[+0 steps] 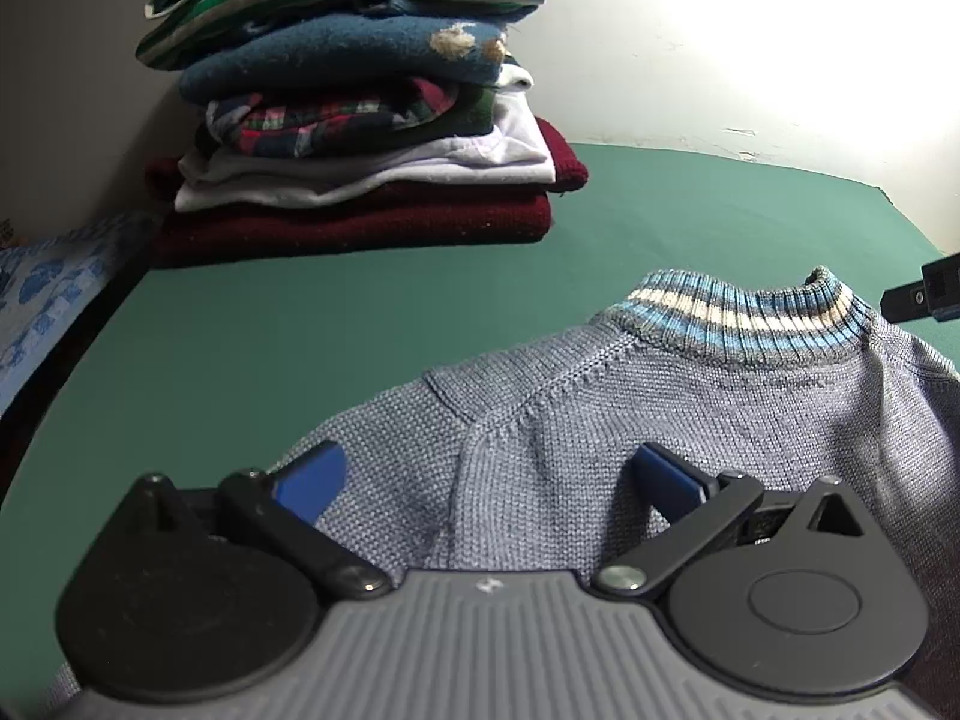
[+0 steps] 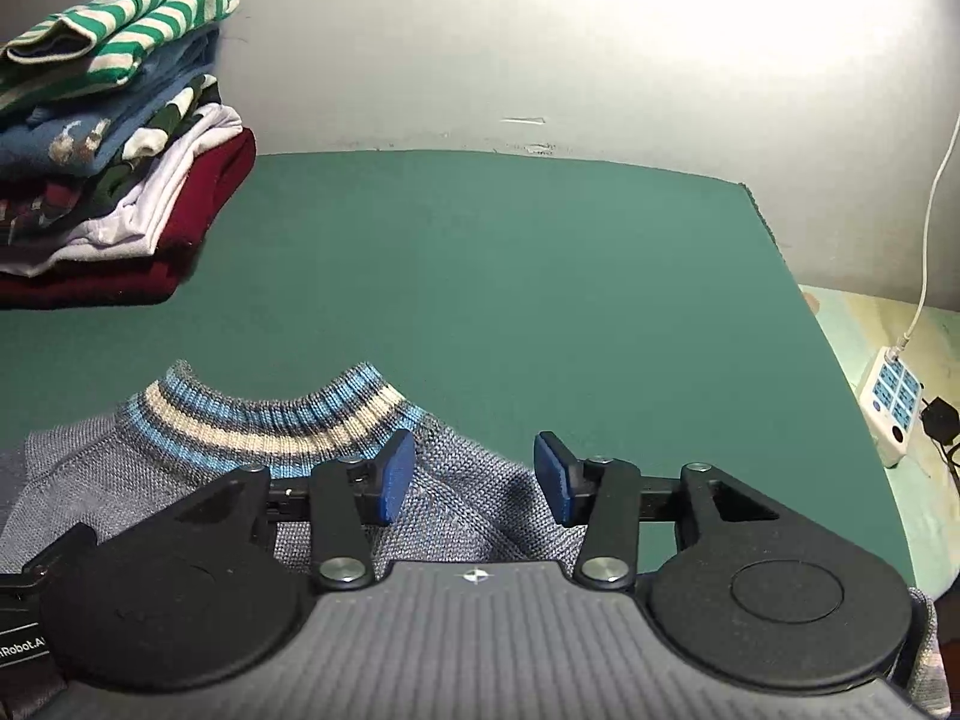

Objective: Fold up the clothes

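A pale wall (image 2: 540, 30) backs the green table (image 2: 480, 276) you are working on, and everything here is easiest placed against the grey-blue sweater (image 1: 630, 420) lying flat at the table's near edge, its striped collar (image 2: 270, 420) towards the wall.

Beyond the sweater's left shoulder, well apart from it, stands the stack of folded clothes (image 1: 360, 120), a dark red knit at the bottom and a green-striped top uppermost. Off the table past the sweater's right side lies a white power strip (image 2: 891, 414) with its cable running up the wall; keep your elbow clear of it.

Your left claw (image 1: 486, 480) hovers over the left shoulder seam with its blue fingers (image 1: 312, 483) spread wide and no cloth between them. Your right claw (image 2: 474, 477) sits just beside the collar over the right shoulder; its jaws stand apart with knit under the gap but nothing pinched.

The sweater looks spread out and not yet folded, so the step in hand is probably taking hold at both shoulders for the first fold. To do it well, come down on both sides at matching spots relative to the collar, so the fold runs square. Pinch the full thickness, front and back layers together, not merely the top layer. This loose knit will likely stretch and sag, so lift evenly and low.
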Available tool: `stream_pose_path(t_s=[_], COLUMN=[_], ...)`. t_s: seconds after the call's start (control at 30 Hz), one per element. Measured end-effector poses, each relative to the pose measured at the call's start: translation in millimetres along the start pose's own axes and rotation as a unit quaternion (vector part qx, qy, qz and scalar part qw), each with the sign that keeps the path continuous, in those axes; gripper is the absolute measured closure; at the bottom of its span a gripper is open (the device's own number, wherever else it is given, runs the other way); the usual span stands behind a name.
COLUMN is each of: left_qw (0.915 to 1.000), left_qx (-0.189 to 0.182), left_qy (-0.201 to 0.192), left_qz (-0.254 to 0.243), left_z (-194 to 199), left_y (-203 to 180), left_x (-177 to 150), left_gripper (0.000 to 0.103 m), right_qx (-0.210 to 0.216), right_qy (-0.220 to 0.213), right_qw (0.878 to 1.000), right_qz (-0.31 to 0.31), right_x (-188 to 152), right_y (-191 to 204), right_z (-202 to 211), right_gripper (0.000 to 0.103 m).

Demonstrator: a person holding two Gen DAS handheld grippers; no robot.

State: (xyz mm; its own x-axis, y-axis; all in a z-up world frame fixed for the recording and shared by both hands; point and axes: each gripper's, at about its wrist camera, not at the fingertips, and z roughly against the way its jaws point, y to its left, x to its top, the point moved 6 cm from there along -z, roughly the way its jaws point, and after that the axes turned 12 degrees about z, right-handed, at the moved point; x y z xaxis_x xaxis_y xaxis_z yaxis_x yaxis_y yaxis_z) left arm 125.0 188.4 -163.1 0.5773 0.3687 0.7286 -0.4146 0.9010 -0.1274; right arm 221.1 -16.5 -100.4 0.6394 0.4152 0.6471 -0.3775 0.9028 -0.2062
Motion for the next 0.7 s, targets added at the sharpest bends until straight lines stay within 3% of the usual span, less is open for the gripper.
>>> stream_pose_path(t_s=[0.17, 0.7], left_qw=[1.0000, 1.0000], left_qx=[-0.003, -0.005], left_qy=[0.001, 0.002], left_qz=[-0.003, -0.003], left_z=[0, 0], left_y=[1, 1], left_x=[1, 1], left_gripper=[0.001, 0.001], right_qx=[0.015, 0.004], right_qy=[0.001, 0.019], right_qw=[1.000, 1.000], right_qz=[0.000, -0.005], right_x=[5, 1], right_y=[6, 10], right_z=[-1, -11], right_gripper=[0.056, 0.056])
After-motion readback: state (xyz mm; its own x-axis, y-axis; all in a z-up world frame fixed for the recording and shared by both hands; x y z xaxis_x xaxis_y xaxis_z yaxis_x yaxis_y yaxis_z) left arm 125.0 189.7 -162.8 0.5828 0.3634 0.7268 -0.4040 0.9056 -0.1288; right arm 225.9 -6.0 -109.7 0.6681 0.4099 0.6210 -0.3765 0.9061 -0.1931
